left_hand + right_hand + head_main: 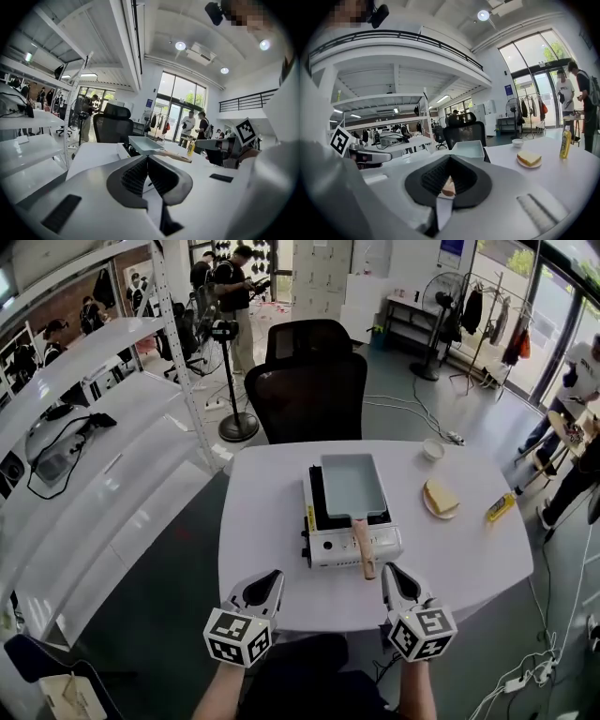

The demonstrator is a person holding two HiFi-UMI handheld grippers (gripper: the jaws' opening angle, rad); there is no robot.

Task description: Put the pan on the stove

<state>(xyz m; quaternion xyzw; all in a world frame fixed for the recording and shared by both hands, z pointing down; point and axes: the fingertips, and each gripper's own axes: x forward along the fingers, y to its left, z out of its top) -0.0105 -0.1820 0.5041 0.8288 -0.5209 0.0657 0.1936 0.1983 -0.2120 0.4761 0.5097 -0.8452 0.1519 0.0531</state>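
Note:
A pale blue-grey rectangular pan [352,486] with a wooden handle [364,547] rests on the white portable stove [323,545] in the middle of the white table [262,521]. Its handle points toward me over the stove's front. My left gripper [272,576] hovers at the table's near edge, left of the handle, shut and empty. My right gripper [389,568] is just right of the handle's end, jaws together, holding nothing. In the left gripper view the pan [145,144] lies beyond the closed tips [147,157]. In the right gripper view the handle's end [448,187] shows behind the closed tips [449,157].
A plate with bread [441,498], a yellow bottle [500,507] and a small white bowl [432,449] sit on the table's right side. A black office chair [314,381] stands behind the table. White shelving [94,474] runs along the left. People stand in the background.

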